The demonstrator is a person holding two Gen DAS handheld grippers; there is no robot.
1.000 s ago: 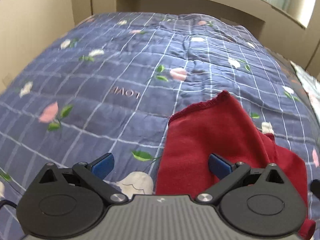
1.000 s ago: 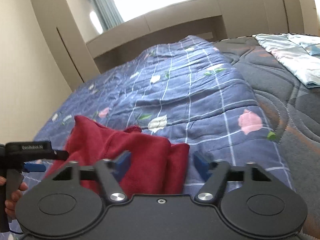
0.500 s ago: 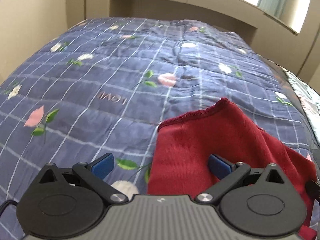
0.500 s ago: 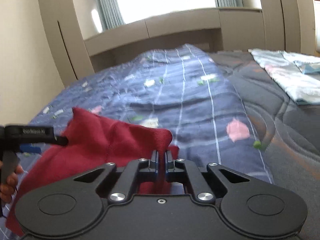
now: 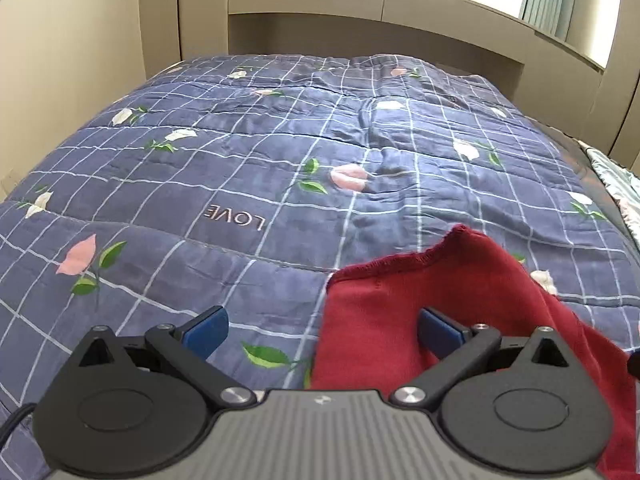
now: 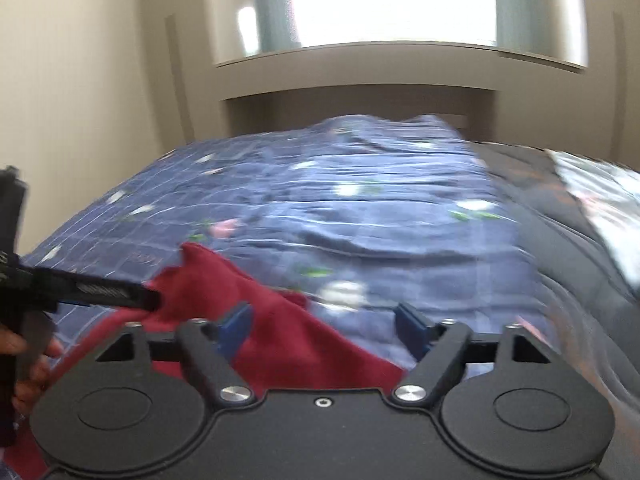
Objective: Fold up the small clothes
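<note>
The left gripper (image 5: 320, 330) stands wide open over the blue checked quilt (image 5: 248, 184) of the bed, its right pad above the left edge of the red garment (image 5: 452, 300), and it holds nothing. Compared with a second ago, it has hardly shifted.

The red garment lies spread on the quilt near the front edge, with one hemmed corner pointing away.

The right gripper (image 6: 324, 326) has just been opening: half a second ago its jaws were pinched shut on a fold of the red cloth, and now they are wide apart with the cloth lying loose under them. This suggests that one fold is laid and released. The right view is blurred, so the hand seems to be pulling away.
</note>
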